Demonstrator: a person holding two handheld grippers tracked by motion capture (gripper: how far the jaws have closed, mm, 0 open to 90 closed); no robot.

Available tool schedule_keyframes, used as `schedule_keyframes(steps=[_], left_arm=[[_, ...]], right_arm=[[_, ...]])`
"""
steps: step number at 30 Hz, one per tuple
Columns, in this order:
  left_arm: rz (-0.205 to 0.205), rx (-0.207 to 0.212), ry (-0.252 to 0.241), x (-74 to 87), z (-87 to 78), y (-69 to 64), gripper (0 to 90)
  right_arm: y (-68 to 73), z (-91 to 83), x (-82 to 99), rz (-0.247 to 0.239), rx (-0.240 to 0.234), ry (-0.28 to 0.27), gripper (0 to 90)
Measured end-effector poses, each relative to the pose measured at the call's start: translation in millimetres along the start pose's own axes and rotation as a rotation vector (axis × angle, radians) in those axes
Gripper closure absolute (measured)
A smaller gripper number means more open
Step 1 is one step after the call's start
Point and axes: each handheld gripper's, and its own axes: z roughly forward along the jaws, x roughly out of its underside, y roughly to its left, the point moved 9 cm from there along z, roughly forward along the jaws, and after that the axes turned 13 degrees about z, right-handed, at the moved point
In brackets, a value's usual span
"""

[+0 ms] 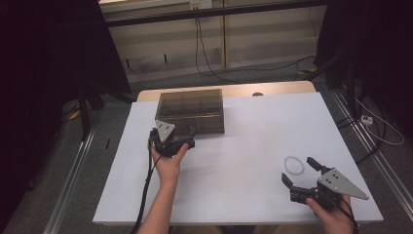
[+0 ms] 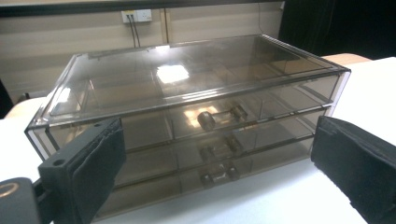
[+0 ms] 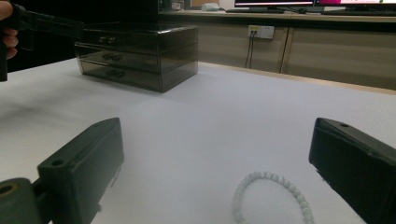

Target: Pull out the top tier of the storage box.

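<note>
1. Bracelet (image 3: 273,196), a ring of pale beads, lies flat on the counter (image 1: 243,146) just ahead of the right gripper (image 1: 301,171), between its wide-open jaws but untouched.
2. Drawer box (image 2: 187,116), smoky and see-through, stands directly in front of the left gripper (image 1: 176,132), whose jaws are also spread wide and hold nothing.
3. All drawers look shut; the knobs (image 2: 206,120) face the left gripper.
4. Judging from this layout, the likely job is bracelet into a drawer, and nothing is done yet: opening, picking up, placing and closing all remain.
5. Counter is white, matte and otherwise bare.
6. Beyond it are beige panelled walls, a wall socket (image 2: 136,16), trailing cables and dark curtains at both sides.
</note>
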Motion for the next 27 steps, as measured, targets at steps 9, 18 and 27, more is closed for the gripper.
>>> schedule_keyframes(steps=[9,18,27], left_arm=[[-0.007,-0.019,0.006,-0.5,6.7,-1.7,4.2],[-0.001,-0.032,0.01,-7.9,11.7,-2.5,4.2],[-0.003,-0.042,0.008,-8.5,19.0,-4.3,5.2]], right_arm=[[0.9,0.2,0.0,-0.003,-0.006,0.0,2.6],[1.4,0.2,0.4,-0.004,-0.007,0.003,2.5],[1.8,0.5,0.7,-0.004,-0.011,0.003,2.6]])
